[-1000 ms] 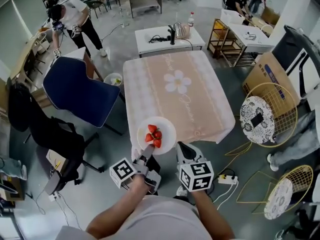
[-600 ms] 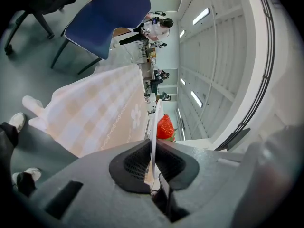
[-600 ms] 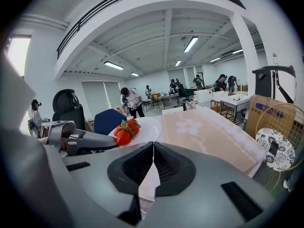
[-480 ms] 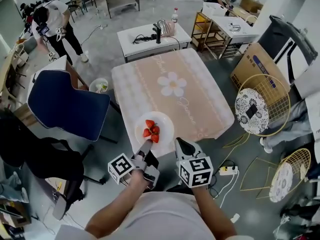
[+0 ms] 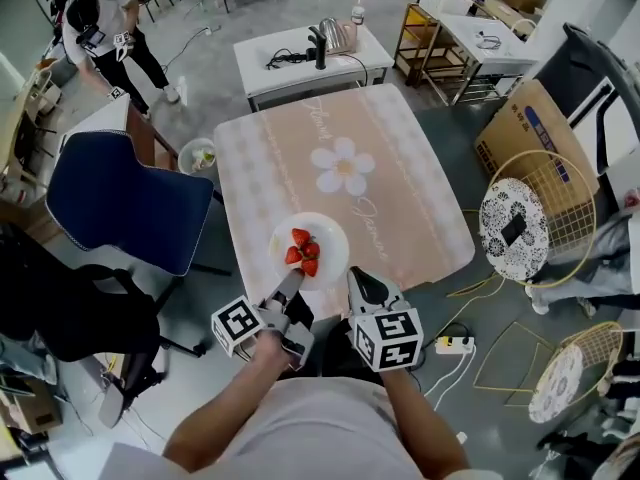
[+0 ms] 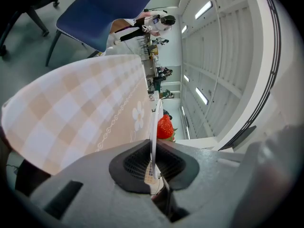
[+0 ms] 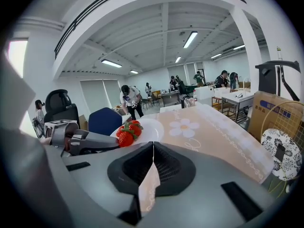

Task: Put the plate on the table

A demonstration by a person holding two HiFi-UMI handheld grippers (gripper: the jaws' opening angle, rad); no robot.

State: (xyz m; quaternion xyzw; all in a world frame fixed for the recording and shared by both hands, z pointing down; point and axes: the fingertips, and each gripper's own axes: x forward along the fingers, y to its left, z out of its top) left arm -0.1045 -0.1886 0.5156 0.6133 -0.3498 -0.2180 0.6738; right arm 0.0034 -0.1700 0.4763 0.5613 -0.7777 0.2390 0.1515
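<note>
A white plate [image 5: 330,234] carrying three strawberries [image 5: 303,251] hangs over the near edge of the table [image 5: 390,188], which wears a peach cloth with a white flower. My left gripper [image 5: 289,284] is shut on the plate's near rim. In the left gripper view the plate's rim [image 6: 153,122] runs edge-on between the jaws of the left gripper [image 6: 152,169], a strawberry [image 6: 164,127] beyond it. My right gripper [image 5: 358,280] sits just right of the plate, shut and empty. The right gripper view shows the right gripper [image 7: 153,152] closed, with the plate [image 7: 151,127] ahead to the left.
A blue chair [image 5: 125,203] stands left of the table. Behind it is a white side table [image 5: 310,58] with a kettle. Gold wire chairs [image 5: 525,228], a cardboard box [image 5: 530,133] and a power strip [image 5: 450,346] lie to the right. A person [image 5: 100,18] stands far left.
The plate, still held by my left gripper, has moved forward so that more of it lies over the table's near edge. The right gripper has kept alongside it.
</note>
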